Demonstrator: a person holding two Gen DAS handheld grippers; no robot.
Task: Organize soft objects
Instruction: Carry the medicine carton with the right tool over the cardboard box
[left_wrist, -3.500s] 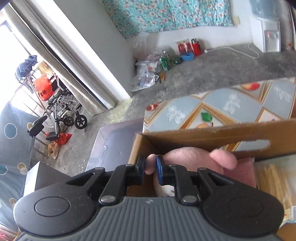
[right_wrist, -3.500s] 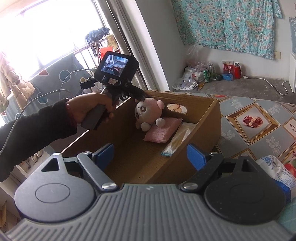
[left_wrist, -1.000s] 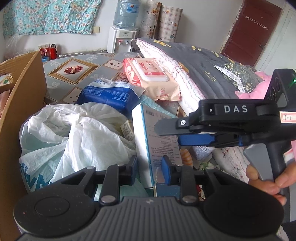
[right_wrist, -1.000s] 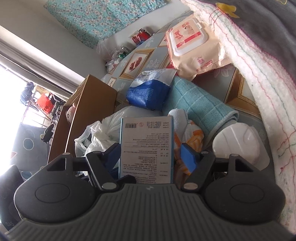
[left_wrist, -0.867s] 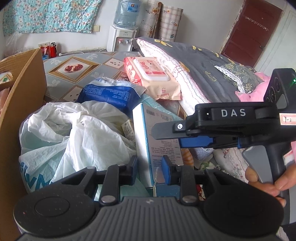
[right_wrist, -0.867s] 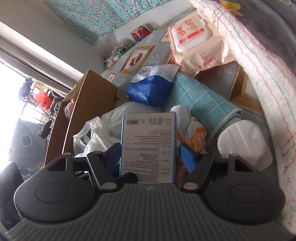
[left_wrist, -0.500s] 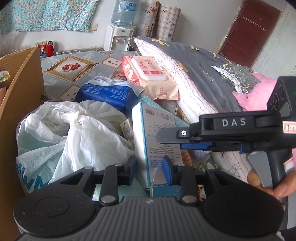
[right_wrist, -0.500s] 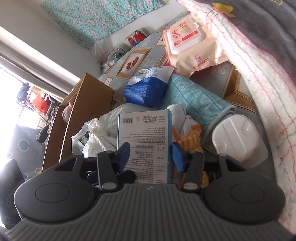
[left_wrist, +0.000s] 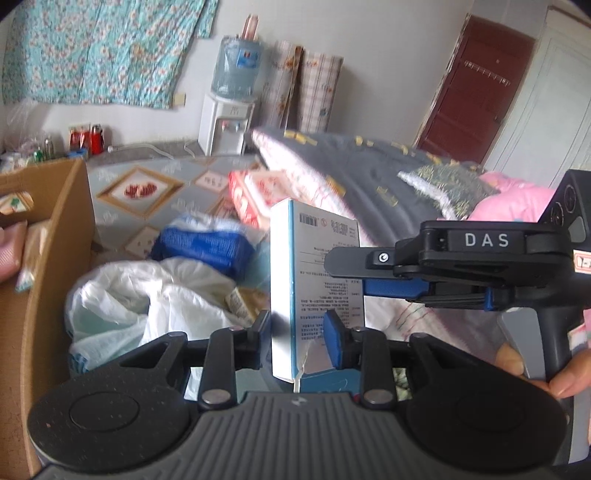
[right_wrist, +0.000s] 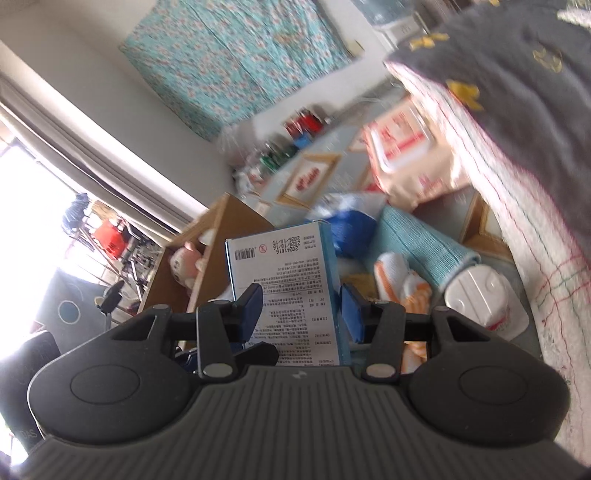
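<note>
Item: printed box (left_wrist: 314, 291), lifted above the bed clutter, right of the cardboard carton (left_wrist: 55, 258). Left claw (left_wrist: 297, 338) and right claw (right_wrist: 302, 308) both clenched on it; right just tightened. Keep your grips level and carry it left.

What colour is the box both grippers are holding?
The box is white with light blue edges, clearest in the left wrist view.

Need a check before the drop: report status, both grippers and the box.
Left gripper shut on the white-and-blue box. Right gripper just closed on it too. Box upright, clear of the pile. Cardboard box open; nothing in the way.
</note>
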